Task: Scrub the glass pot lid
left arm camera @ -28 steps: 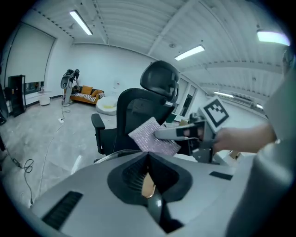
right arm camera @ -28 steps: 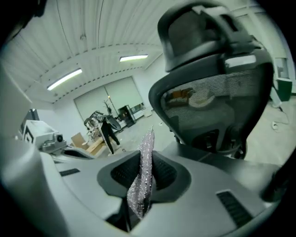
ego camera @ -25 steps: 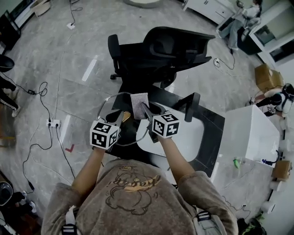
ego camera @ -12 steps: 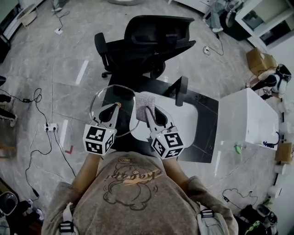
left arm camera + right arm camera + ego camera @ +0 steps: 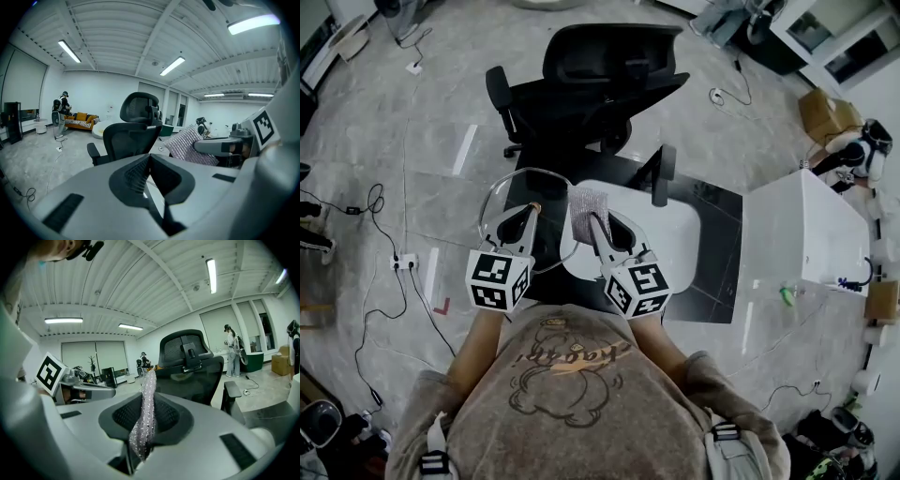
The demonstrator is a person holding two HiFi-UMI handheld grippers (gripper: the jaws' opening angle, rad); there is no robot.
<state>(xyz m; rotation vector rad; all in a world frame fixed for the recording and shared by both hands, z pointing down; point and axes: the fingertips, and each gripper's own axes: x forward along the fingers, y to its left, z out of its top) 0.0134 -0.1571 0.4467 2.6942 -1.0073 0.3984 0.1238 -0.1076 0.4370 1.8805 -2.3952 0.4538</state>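
Standing farthest back: black mesh-backed office chair point(image 5: 600, 89). Nearer, dark glossy table point(image 5: 712, 262) carrying a white, round-cornered board point(image 5: 675, 234). Glass pot lid point(image 5: 508, 192), a clear disc with a thin metal rim, is raised over the table's left edge. Left gripper point(image 5: 531, 214) is clamped tight on it at the brassy knob point(image 5: 535, 205). Right gripper point(image 5: 598, 225) pinches a silvery, knobbly scouring cloth point(image 5: 584, 204) just beside the lid's right rim.

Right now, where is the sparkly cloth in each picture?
Head view: sparkly cloth in the middle, just below the chair.
Left gripper view: right of centre, tilted.
Right gripper view: dead centre, between the jaws.
Shared landmark: the black office chair, beyond the cloth in all three.
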